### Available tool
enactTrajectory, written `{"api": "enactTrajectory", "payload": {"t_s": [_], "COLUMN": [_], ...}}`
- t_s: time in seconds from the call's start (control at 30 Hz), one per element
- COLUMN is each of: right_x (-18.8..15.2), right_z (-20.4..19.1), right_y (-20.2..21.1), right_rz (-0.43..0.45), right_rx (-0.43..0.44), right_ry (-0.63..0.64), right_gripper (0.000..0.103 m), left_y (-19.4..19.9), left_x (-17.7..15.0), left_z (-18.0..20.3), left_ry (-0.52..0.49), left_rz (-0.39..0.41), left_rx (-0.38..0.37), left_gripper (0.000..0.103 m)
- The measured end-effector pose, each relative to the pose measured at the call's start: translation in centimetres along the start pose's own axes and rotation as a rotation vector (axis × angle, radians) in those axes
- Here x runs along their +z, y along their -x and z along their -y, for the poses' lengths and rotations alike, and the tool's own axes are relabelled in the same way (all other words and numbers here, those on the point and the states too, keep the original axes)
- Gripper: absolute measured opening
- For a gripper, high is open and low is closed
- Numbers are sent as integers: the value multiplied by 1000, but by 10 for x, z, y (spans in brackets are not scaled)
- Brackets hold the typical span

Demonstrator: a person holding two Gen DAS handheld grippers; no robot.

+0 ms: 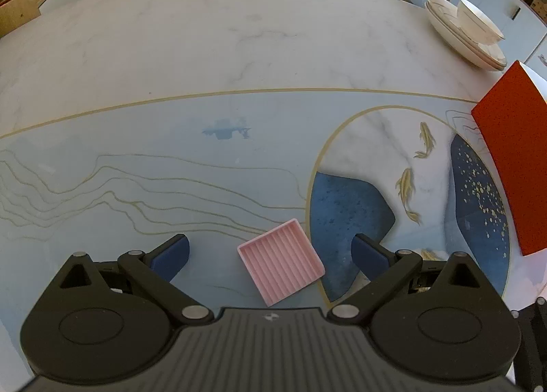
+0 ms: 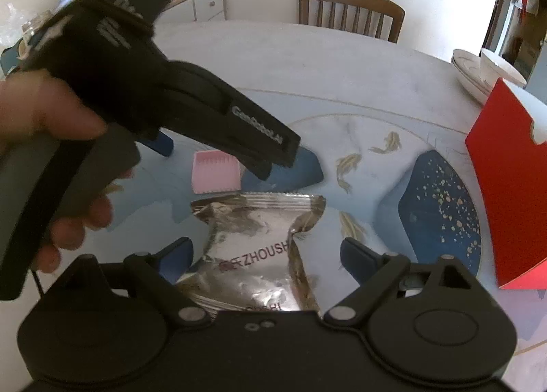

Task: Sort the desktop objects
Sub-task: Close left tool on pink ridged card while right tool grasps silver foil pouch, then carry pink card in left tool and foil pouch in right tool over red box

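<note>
In the left wrist view, the left gripper [image 1: 270, 257] is hanging with its jaws spread wide over a small pink ribbed tray [image 1: 281, 261] that is lying flat on the surface [image 1: 171, 50], touching neither finger. A red box [image 1: 512, 152] is standing by the right edge, with stacked white dishes [image 1: 468, 33] beyond it. In the right wrist view, the right gripper [image 2: 265, 255] is standing wide around a silver foil packet [image 2: 253, 241] lying on the surface, the pads apart from it; a hand [image 2: 44, 125] is holding the left gripper over the pink tray.
</note>
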State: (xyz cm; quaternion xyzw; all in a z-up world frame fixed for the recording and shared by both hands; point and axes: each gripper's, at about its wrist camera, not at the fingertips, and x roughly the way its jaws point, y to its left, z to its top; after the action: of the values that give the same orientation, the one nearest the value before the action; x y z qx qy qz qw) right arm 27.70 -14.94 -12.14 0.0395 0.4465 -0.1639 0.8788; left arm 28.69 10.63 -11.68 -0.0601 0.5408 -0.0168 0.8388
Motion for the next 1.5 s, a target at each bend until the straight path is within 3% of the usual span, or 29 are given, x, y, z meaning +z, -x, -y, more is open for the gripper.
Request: {"api": "enactTrajectory", "payload": {"t_s": [0.2,0.27,0.37,0.53,0.6,0.73,1.03,1.5], "right_x": [2,1,0,0,0,-2,-3,-4], "right_z": [6,9,17,36,43,52,62,86], "right_y": [-9,-11,-15,-15,-14,-13,-4,31], "right_rz": [-17,-25,-42,-42,-44,-46,-43,-21], "right_rx": [0,5,-19,-53,-62,-72,-71,-54], "right_ry": [1,-5,7,-29,-44,-58,-83,-103], "right_gripper": [83,72,63,63,62,61,51,50], "left_y": [1,0,0,3,4,8,11,38], "left_x": [-5,-7,-8,-9,-9,-9,-7,-13], "left_z": [8,13,14,14,13,12,7,38], "left_ry": [-1,-23,-29,-34,-27,-20,18,-24], "left_rz": [0,6,21,45,52,63,59,95], "left_rx": [43,72,99,117,121,122,86,49], "left_gripper": [101,98,92,82,74,50,48,48]}}
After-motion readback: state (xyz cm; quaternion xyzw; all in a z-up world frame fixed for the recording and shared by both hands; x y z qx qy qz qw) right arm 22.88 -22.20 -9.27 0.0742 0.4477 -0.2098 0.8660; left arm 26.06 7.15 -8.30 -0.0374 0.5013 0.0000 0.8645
